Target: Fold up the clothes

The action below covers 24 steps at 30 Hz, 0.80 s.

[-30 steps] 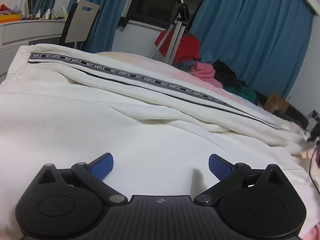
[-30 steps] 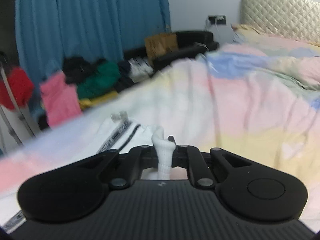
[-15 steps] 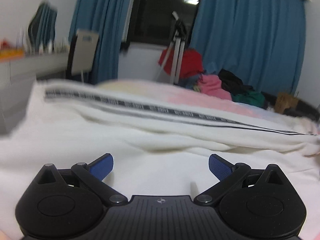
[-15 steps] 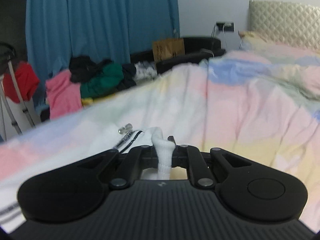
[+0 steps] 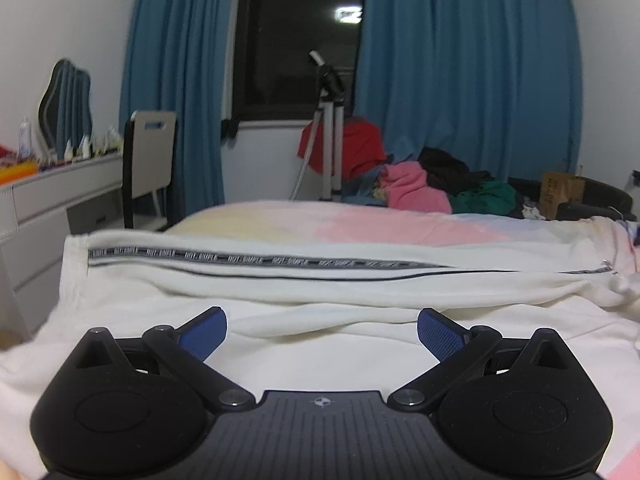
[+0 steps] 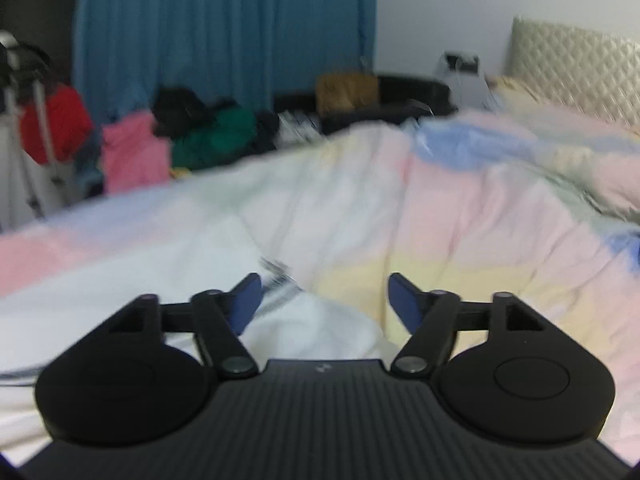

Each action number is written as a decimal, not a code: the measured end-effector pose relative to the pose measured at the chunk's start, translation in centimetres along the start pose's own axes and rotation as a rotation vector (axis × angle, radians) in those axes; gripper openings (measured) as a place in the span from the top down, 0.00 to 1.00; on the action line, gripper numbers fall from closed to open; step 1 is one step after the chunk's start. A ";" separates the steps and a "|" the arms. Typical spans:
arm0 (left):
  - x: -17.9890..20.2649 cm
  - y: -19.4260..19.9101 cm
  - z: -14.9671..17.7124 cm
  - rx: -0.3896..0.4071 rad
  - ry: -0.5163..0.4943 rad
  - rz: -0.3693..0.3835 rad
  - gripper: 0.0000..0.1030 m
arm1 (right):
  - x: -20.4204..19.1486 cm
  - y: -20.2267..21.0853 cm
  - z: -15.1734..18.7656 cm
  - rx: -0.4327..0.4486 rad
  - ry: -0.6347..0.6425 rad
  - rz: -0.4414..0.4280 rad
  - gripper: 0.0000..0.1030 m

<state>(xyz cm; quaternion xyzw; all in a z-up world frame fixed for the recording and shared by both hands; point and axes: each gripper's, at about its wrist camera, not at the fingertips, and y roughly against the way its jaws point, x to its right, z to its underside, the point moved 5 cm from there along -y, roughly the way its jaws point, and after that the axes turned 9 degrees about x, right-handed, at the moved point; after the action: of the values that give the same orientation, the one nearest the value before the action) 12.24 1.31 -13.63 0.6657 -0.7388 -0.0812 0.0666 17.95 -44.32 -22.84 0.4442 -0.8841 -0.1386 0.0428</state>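
Two grippers are working a pair of white track pants [image 5: 280,280], which is lying across the middle of the left wrist frame on a pastel duvet [image 6: 460,220]. Right gripper [image 6: 325,300] is opening its jaws; white cloth is lying under the gap, pads clear of it. Left gripper [image 5: 322,330] is hanging wide open, empty. One lengthwise fold seems laid; next likely calls for pinching one end and carrying it across. Clothes pile [image 5: 420,188] and tripod [image 5: 330,128] are sitting beyond the bed, upper centre; nothing is blocking
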 end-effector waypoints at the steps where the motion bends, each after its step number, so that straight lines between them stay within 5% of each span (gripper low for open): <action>1: 0.2 0.5 -0.2 0.005 -0.002 0.011 0.01 | -0.7 1.7 -0.2 0.009 0.007 -0.032 0.30; 13: 1.0 6.9 -1.7 0.007 0.029 0.089 0.01 | -7.0 22.5 0.3 0.064 0.025 -0.439 0.30; 17: 1.3 8.7 -2.3 0.009 0.041 0.089 0.01 | -6.6 26.5 0.3 0.141 0.019 -0.455 0.30; 24: 3.0 10.1 -1.7 -0.034 0.037 0.092 0.01 | -6.3 26.9 2.5 0.043 0.034 -0.451 0.30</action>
<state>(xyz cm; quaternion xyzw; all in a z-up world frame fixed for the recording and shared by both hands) 2.44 -0.68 -9.89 0.6311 -0.7658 -0.0782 0.0954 0.41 -23.51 -17.30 0.6337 -0.7643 -0.1182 0.0161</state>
